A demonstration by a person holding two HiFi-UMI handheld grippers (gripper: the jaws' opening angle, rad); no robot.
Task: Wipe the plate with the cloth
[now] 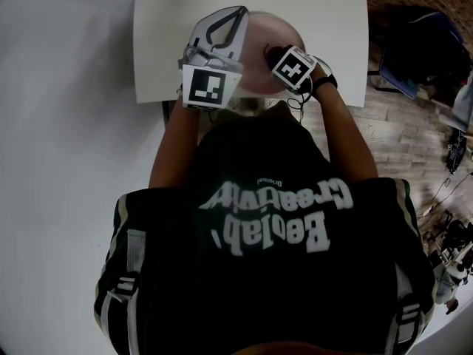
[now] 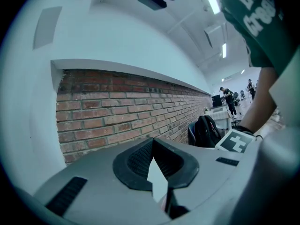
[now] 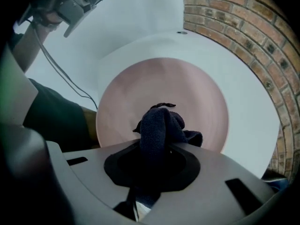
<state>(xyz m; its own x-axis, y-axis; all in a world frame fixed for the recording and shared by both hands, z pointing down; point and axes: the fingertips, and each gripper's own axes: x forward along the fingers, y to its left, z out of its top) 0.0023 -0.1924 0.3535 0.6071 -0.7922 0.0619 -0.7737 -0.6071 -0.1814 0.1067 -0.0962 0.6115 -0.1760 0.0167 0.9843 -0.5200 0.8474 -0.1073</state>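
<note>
- Right tool (image 3: 157,149): the jaws are clamped on the dark cloth (image 3: 161,123), which bulges forward past the tips as a bunched wad.
- Plate (image 3: 187,93): pink and round, it lies on the white bench (image 1: 325,6) close to the bench's near edge. The wad sits over the near part of the plate's face; I cannot tell whether it touches.
- Step in hand, as I judge it: the wiping stroke. I would press until the wad flattens a little and keep the hard jaw tips off the surface. I would then sweep in overlapping arcs from near rim to far rim, lightly enough that the plate does not slide.
- Left tool (image 2: 153,149): the tips are together, with nothing gripped that I can make out, and a pale sliver shows through the slit behind them. It points toward the brick wall (image 2: 117,111), not at the plate.
- Obstruction: in the head view the left tool overlaps the plate's left side, so strokes that way are crowded. Its cable (image 3: 65,78) hangs near the left rim. Nothing steadies the plate, so I judge it may skate.
- Surroundings: a backpack (image 2: 206,130) stands by the wall, well apart from the bench.
</note>
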